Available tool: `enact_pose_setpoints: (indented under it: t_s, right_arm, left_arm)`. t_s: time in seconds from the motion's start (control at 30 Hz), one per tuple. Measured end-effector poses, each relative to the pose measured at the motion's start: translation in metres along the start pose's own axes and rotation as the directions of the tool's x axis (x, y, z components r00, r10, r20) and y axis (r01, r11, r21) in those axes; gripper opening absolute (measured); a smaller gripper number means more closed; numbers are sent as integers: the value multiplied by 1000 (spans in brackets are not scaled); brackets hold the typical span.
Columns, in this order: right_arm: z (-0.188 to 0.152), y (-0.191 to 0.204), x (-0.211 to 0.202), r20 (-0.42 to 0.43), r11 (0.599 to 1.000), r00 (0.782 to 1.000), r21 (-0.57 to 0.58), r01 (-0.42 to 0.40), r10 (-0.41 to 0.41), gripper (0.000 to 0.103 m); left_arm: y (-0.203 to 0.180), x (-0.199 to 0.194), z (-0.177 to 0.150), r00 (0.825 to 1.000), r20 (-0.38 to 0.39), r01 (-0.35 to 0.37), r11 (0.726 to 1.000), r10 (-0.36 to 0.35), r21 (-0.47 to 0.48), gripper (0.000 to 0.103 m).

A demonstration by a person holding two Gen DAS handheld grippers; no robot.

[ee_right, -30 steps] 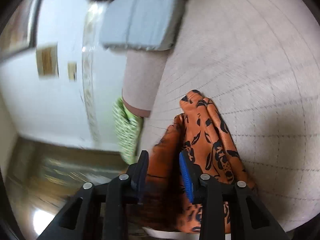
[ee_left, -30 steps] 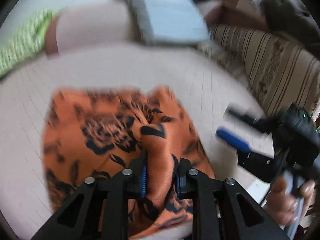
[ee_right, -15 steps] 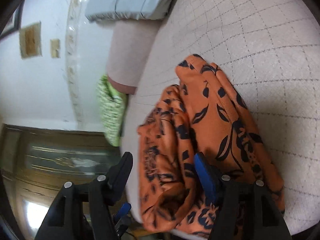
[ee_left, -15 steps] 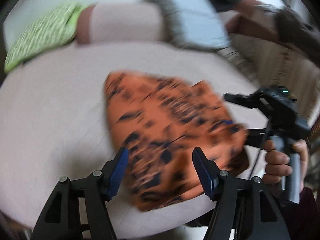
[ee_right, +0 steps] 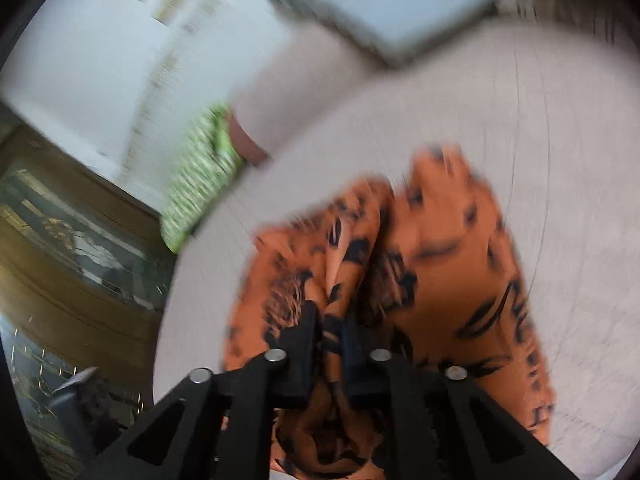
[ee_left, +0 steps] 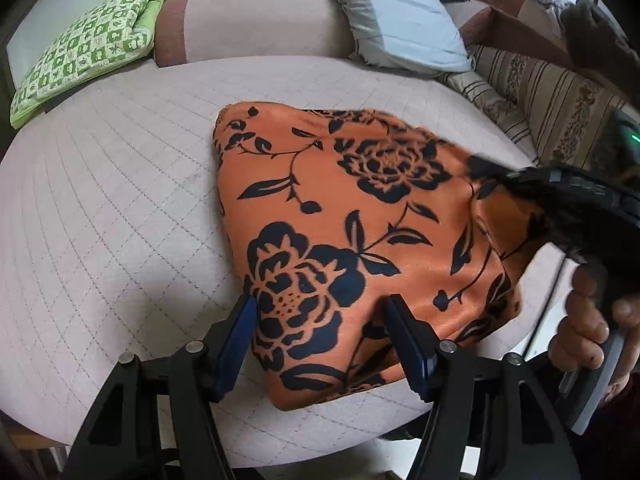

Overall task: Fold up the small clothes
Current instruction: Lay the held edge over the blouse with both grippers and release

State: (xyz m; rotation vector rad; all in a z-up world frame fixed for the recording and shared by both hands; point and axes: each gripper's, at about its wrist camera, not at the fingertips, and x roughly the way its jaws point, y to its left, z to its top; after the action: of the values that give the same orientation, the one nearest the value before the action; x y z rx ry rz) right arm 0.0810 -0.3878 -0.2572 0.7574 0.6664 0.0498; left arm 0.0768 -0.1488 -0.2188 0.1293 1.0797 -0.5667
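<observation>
So it's a pale quilted bed or sofa seat [ee_left: 120, 200] in a living room, and the orange floral garment [ee_left: 352, 232] lies folded in a rough wedge at the middle of it, its near end reaching the seat's front edge at about 6 o'clock. Looks like thin, silky fabric to me: light, floppy, probably slippery, so I'd grab it at a corner or doubled edge, not mid-panel. The left gripper [ee_left: 320, 344] hangs with its tongs spread wide over the near end, pinching nothing. The right gripper [ee_right: 326, 344] has its tongs clamped tight on a bunch of the cloth at the 3 o'clock side; that view is badly blurred. Around it: a green checked cushion [ee_left: 84, 44] at 10 o'clock, a grey-blue pillow [ee_left: 400, 20] at 1 o'clock, striped upholstery [ee_left: 552, 96] at 2 o'clock. All well apart, so nothing really blocks the fold.
</observation>
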Motion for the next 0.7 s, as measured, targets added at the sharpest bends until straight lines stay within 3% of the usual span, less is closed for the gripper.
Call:
enact_pose_setpoints:
  t_s: [0.07,0.17,0.27,0.33,0.47,0.5,0.53,0.57,0.6,0.63,0.7]
  right_arm:
    - [1,4,-32,106,999,994,-47,14,-9,5]
    - [0,-7,-67,183,996,981,-54,72,-61,0]
    - [2,-38,-75,85,996,993,38,76,-79,5]
    - [2,-53,-76,36,991,999,133,8,-13,4]
    - [8,-55,-64,-5,978,996,189,-84,87,7]
    - [7,-56,-55,-36,972,993,213,-98,108,12]
    - [7,-59,-45,-68,965,991,241,-100,119,26]
    - [5,-61,-37,-93,961,989,264,-86,114,49]
    - [3,-62,-34,-102,960,989,272,-72,103,62]
    - [3,-61,-32,-94,960,992,275,-60,89,69]
    - [2,-57,-30,-88,965,992,253,-62,86,69]
  left_arm:
    - [-6,-3,3,1000,16,16,1000,-16,16,67]
    - [-21,4,2,1000,9,-8,998,7,70,70]
    - [-34,16,-3,998,12,-70,988,69,139,71]
    - [-36,16,-6,996,30,-87,983,83,165,71]
    - [-24,4,-5,999,24,-52,989,49,135,71]
    - [-20,0,-5,999,27,-46,992,43,116,71]
    - [-14,-4,-4,999,34,-44,994,41,98,71]
    - [-9,-7,-2,998,43,-44,996,40,81,71]
    - [-4,-9,-1,998,50,-45,997,42,69,71]
    - [3,-10,0,997,55,-52,997,49,54,71]
    - [11,-6,2,997,48,-61,998,60,34,71]
